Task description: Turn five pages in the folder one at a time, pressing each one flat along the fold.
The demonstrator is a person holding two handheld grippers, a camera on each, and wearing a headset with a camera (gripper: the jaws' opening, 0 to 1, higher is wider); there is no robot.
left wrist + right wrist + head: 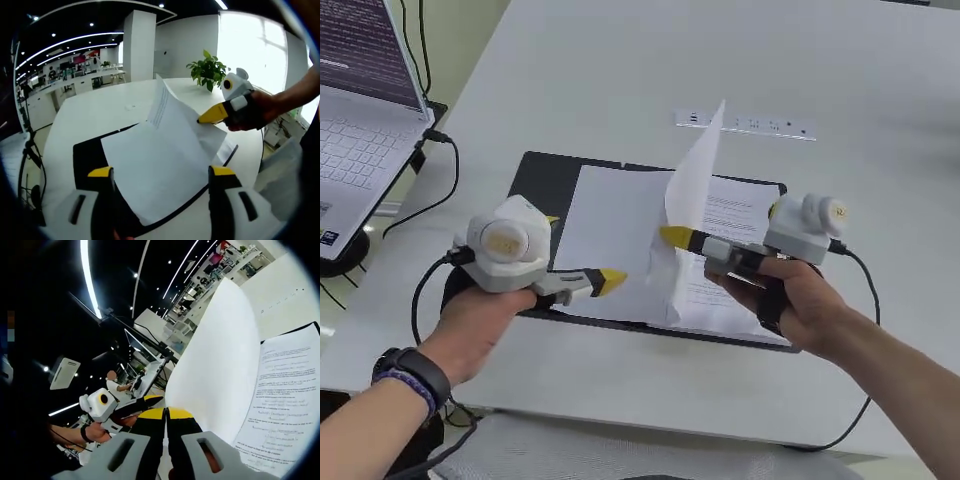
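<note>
The black folder [535,180] lies open on the white table [620,60]; one page [695,175] stands upright at its fold, its near edge pinched in the right gripper [675,237], jaws pressed together, pointing left from a wrapped hand; the left gripper [610,282] points right over the blank left sheet [605,225], jaws spread; two grippers, one folder, one raised page; print on the right sheet [735,215] is too small to read; a laptop [360,100] sits far left

Three close views around one folder [535,185]
</note>
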